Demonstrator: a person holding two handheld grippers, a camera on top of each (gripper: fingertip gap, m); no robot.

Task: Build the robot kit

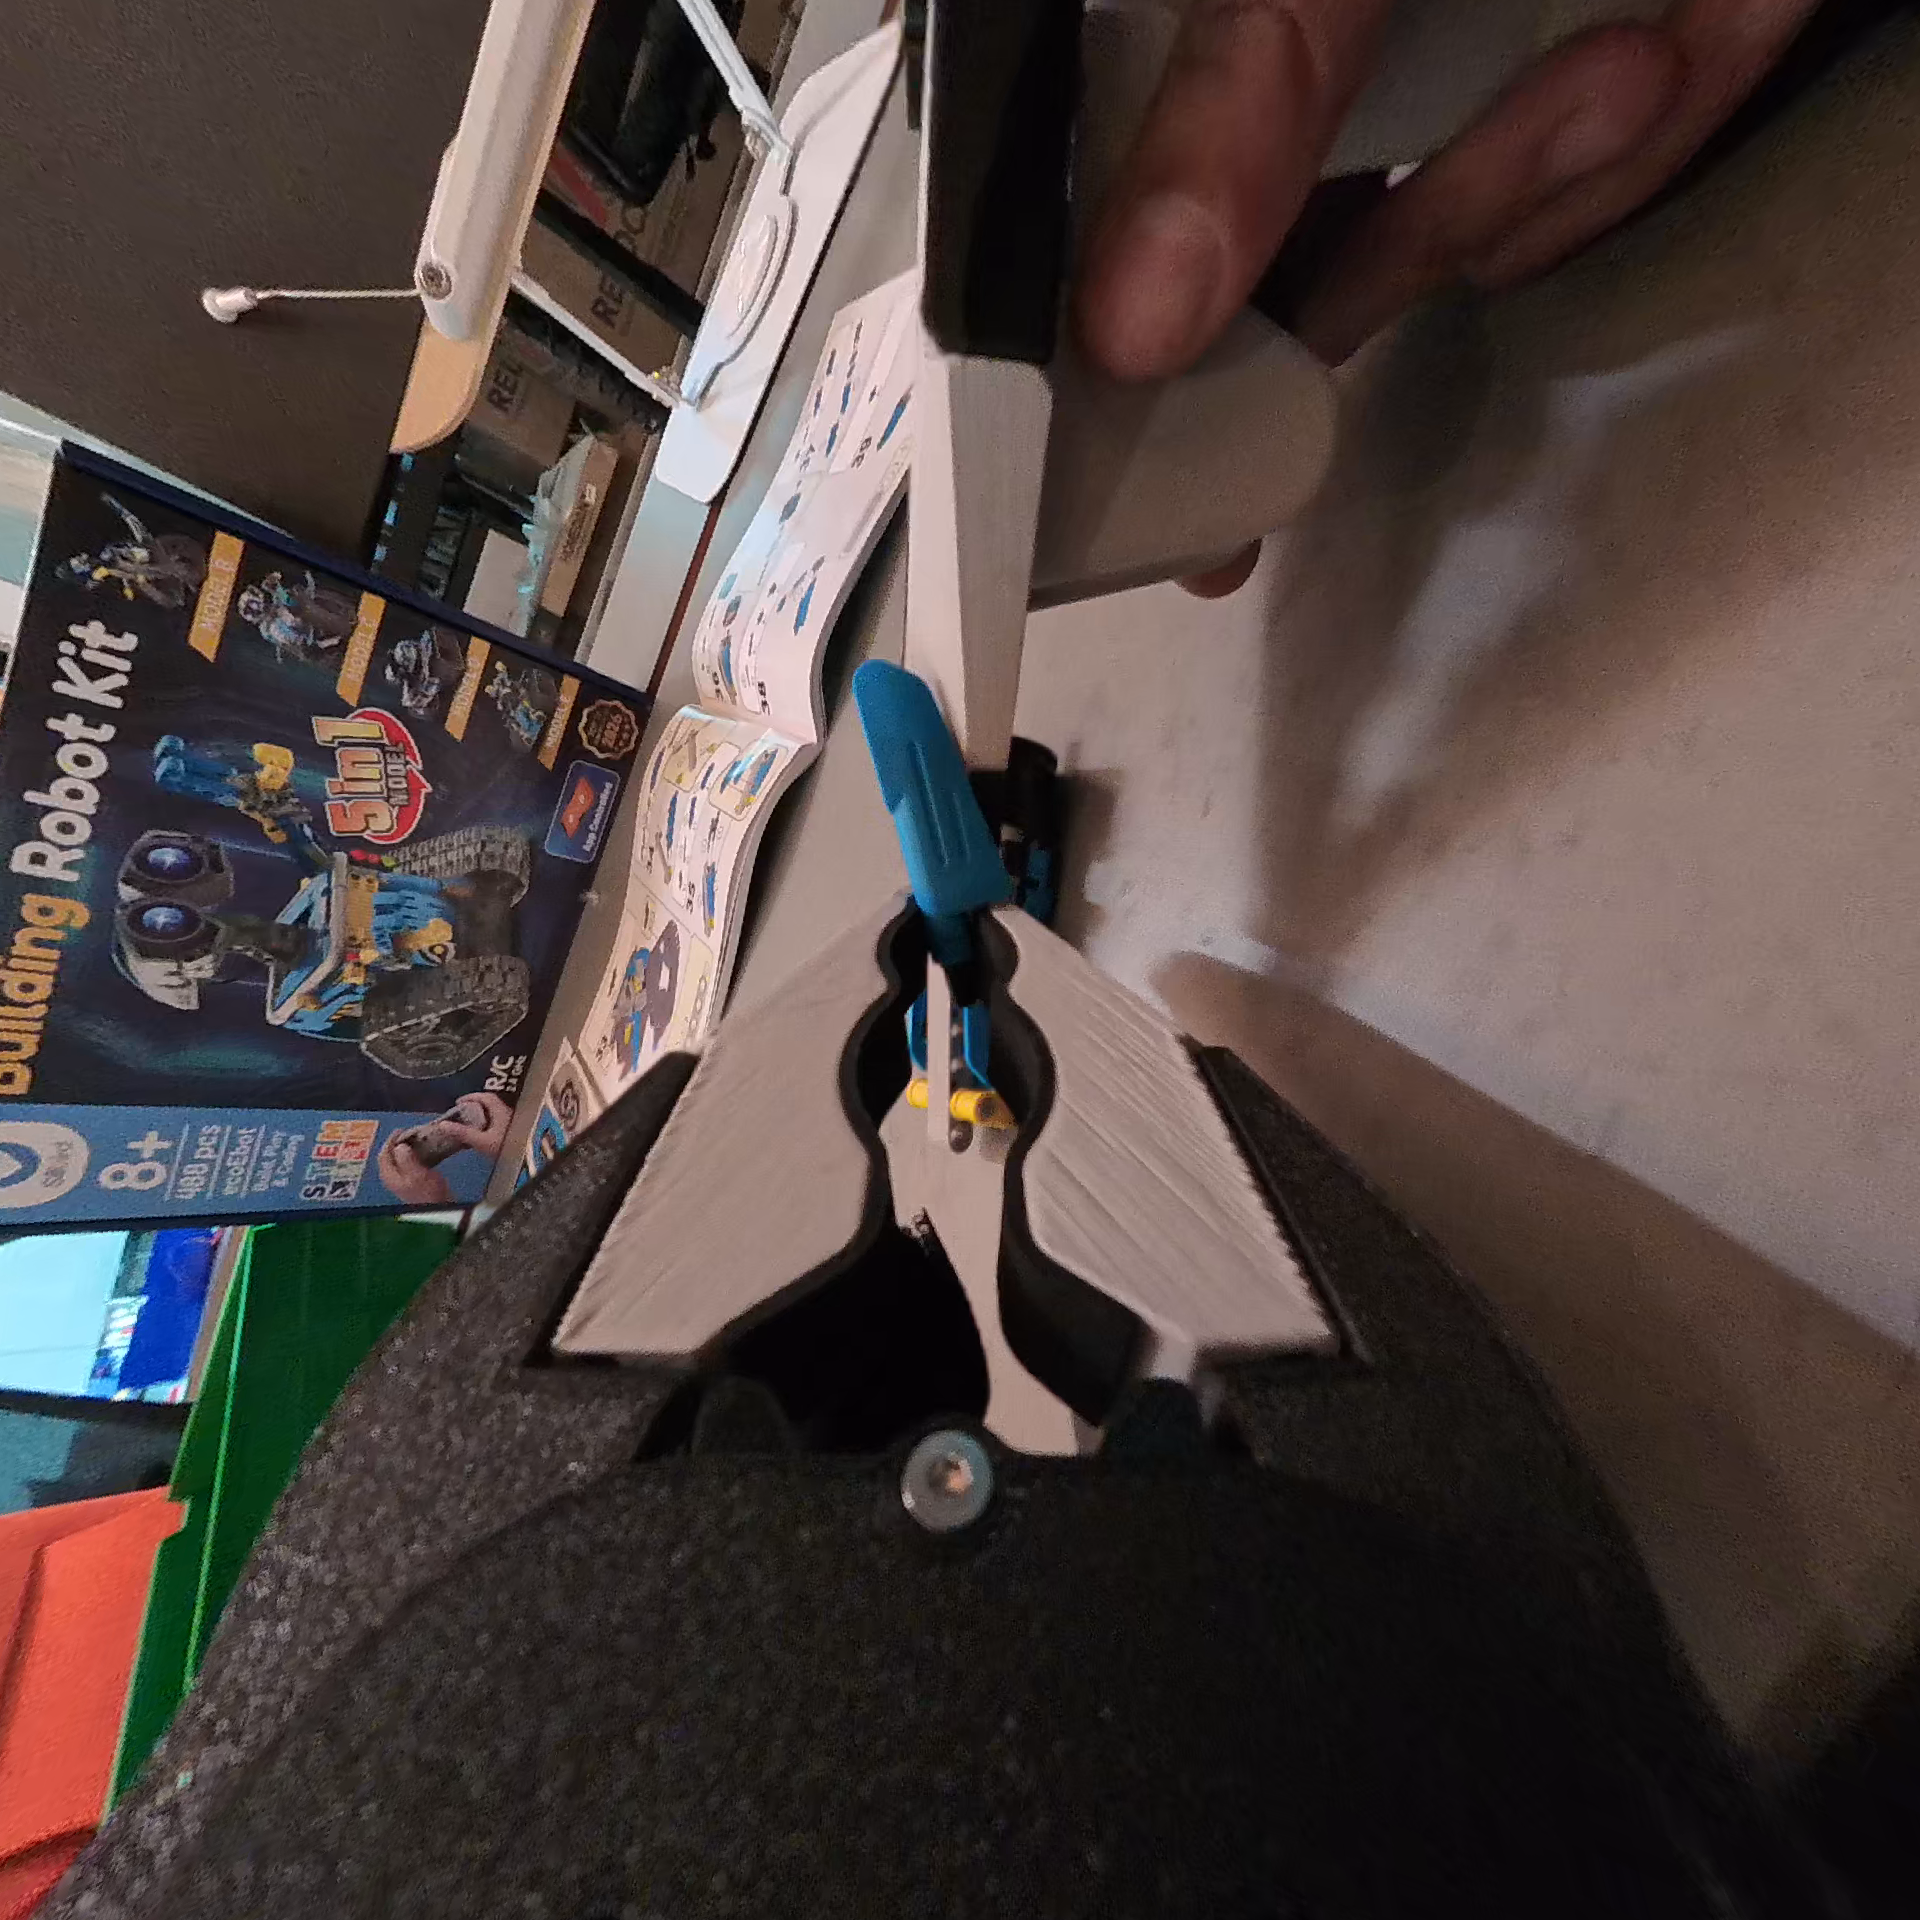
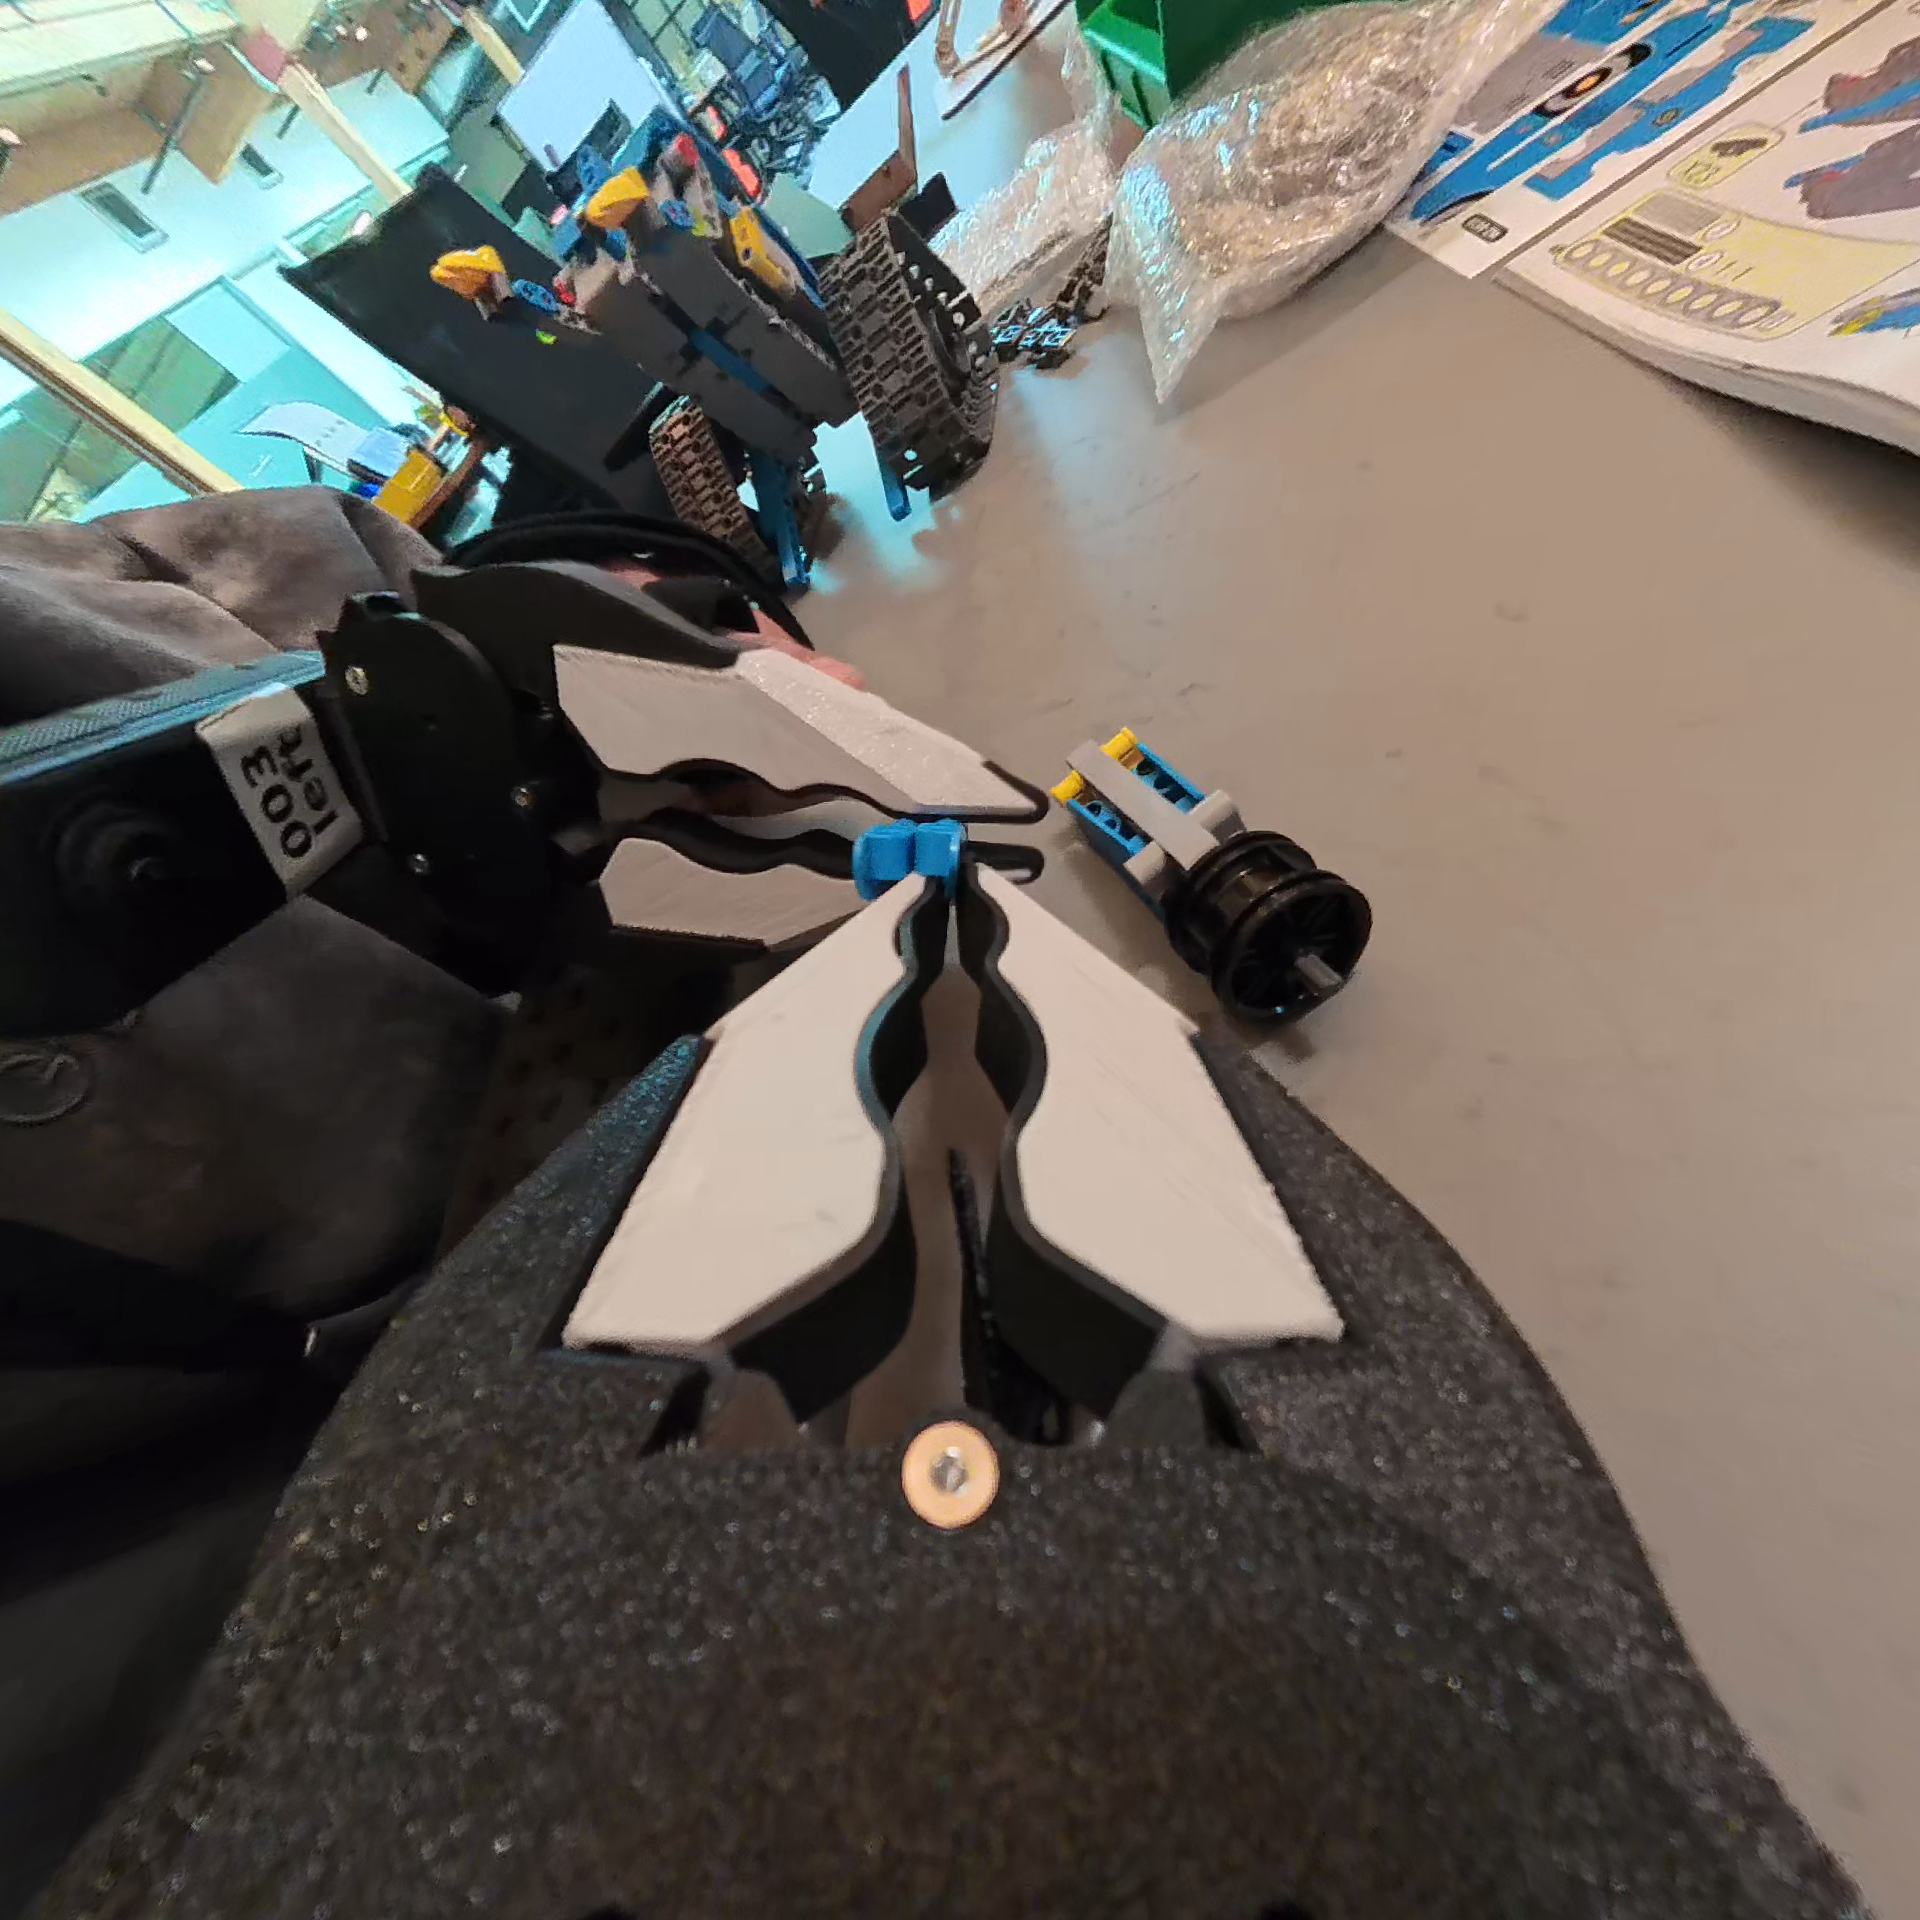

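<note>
My right tongs (image 2: 940, 883) are pressed together on a small blue piece (image 2: 906, 847), pinched at the very tips. My left tongs (image 1: 951, 920) are closed on the same piece (image 1: 930, 800); from their own camera it juts past the tips as a long blue blade, and its lower end is hidden between the fingers. In the right view the left tongs (image 2: 1023, 826) come in from the left, tips nearly closed beside the piece, so both pairs meet there just above the table (image 2: 1507, 727).

Just right of my right tips lies a loose assembly (image 2: 1216, 878): a blue and grey beam with yellow pins, joined to a black wheel. In the left view it sits behind the tips, mostly hidden; only yellow pins show through the gap between my fingers.

Farther on, beyond my left tongs, a tracked model (image 2: 790, 332) stands, its base partly cut off by a sleeve. Right of it are clear bags (image 2: 1278, 177) whose contents I can't make out, then an open booklet (image 2: 1714, 239) running off the frame edge.

In the left view the other tongs (image 1: 977, 540) reach in from above, held by a blurred hand (image 1: 1351, 177). To the left stands a kit box (image 1: 281, 862) with printed writing and robot pictures, its lower edge cut off.
</note>
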